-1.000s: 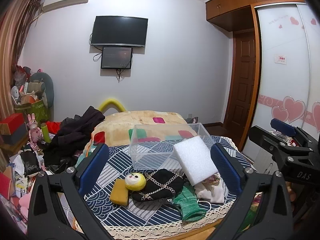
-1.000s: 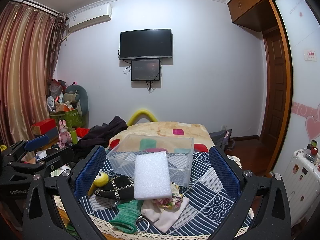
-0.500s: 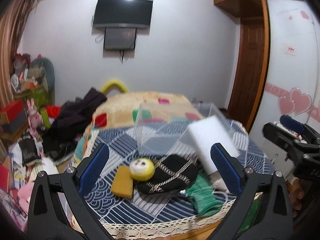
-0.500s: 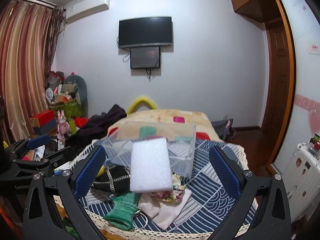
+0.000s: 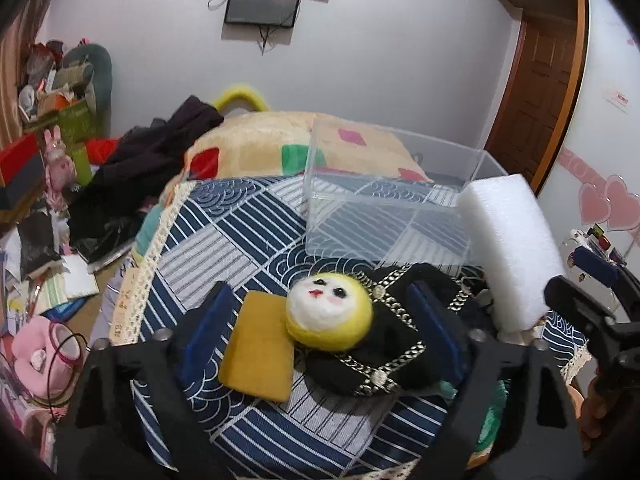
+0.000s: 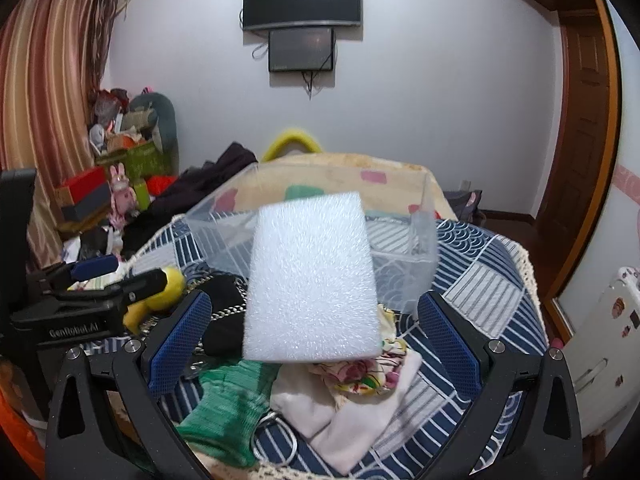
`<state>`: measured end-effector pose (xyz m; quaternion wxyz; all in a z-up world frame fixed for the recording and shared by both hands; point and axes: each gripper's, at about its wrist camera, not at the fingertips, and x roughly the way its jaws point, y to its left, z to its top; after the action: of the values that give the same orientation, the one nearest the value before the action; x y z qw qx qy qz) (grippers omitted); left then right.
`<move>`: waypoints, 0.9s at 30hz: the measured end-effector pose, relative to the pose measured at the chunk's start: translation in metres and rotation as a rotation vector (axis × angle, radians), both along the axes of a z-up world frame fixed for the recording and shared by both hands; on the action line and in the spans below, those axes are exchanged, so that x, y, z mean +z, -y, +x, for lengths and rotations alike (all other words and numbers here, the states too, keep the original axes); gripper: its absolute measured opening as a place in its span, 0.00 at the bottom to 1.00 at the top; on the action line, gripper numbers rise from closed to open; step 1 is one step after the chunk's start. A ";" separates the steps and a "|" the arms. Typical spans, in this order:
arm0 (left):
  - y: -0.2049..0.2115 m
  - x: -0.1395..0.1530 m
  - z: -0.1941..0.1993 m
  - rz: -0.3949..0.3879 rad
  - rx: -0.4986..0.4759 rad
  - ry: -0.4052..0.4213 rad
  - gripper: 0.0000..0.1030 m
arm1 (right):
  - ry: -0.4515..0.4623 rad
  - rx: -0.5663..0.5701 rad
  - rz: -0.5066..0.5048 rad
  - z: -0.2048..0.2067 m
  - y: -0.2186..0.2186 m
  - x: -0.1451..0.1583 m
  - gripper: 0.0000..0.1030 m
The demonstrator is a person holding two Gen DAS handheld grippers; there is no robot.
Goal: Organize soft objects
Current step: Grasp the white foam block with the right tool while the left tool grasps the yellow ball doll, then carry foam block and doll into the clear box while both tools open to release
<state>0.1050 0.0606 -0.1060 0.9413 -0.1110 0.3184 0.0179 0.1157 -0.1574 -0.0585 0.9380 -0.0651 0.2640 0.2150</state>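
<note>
On the blue patterned table cloth (image 5: 248,236) lie a yellow sponge (image 5: 258,354), a yellow plush ball with a white face (image 5: 330,312), a black chain-trimmed pouch (image 5: 394,336), a green knit piece (image 6: 228,412), a floral and white cloth (image 6: 360,380) and a white foam block (image 6: 314,284), which leans on the pile. A clear plastic box (image 5: 384,196) stands behind them. My left gripper (image 5: 320,328) is open, its fingers either side of the sponge and ball. My right gripper (image 6: 314,332) is open, its fingers either side of the foam block.
A bed with a beige blanket (image 5: 256,140) and dark clothes (image 5: 160,148) lies beyond the table. Clutter and boxes (image 5: 36,148) fill the left floor. A wooden door (image 5: 540,92) and a white suitcase (image 6: 600,344) are on the right.
Both grippers have moved forward and down toward the pile. The left one now straddles the sponge and ball; the right one now straddles the foam block.
</note>
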 end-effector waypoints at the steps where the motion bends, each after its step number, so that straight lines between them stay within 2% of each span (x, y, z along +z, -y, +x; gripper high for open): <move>1: -0.001 -0.003 0.002 -0.008 -0.001 -0.006 0.81 | -0.013 -0.002 -0.005 0.004 -0.001 -0.003 1.00; 3: -0.001 -0.008 0.005 -0.014 -0.004 -0.012 0.76 | -0.042 -0.005 -0.010 0.012 -0.004 -0.009 1.00; 5: 0.000 -0.011 0.008 -0.014 -0.014 -0.020 0.67 | -0.074 -0.015 -0.016 0.019 -0.005 -0.015 1.00; 7: 0.001 -0.013 0.009 -0.019 -0.030 -0.026 0.51 | -0.085 -0.023 -0.017 0.024 -0.005 -0.019 1.00; 9: 0.004 -0.015 0.010 -0.027 -0.047 -0.034 0.45 | -0.093 -0.027 -0.018 0.025 -0.004 -0.021 0.99; 12: 0.008 -0.014 0.008 -0.023 -0.056 -0.024 0.44 | -0.081 -0.007 -0.001 0.023 -0.001 -0.020 0.79; 15: 0.009 -0.009 0.005 -0.013 -0.060 -0.004 0.44 | -0.078 0.004 0.020 0.019 0.004 -0.016 0.79; 21: 0.009 0.006 -0.001 0.003 -0.052 0.032 0.44 | -0.017 -0.009 0.055 0.010 0.016 0.002 0.78; 24: 0.008 0.017 -0.001 -0.011 -0.058 0.055 0.44 | 0.012 -0.016 0.063 0.009 0.017 0.010 0.78; 27: 0.011 0.032 0.003 0.012 -0.050 0.086 0.44 | 0.041 -0.017 0.063 0.008 0.021 0.020 0.79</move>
<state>0.1077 0.0495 -0.0737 0.9549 -0.0981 0.2800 -0.0084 0.1240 -0.1779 -0.0387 0.9466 -0.0378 0.2385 0.2138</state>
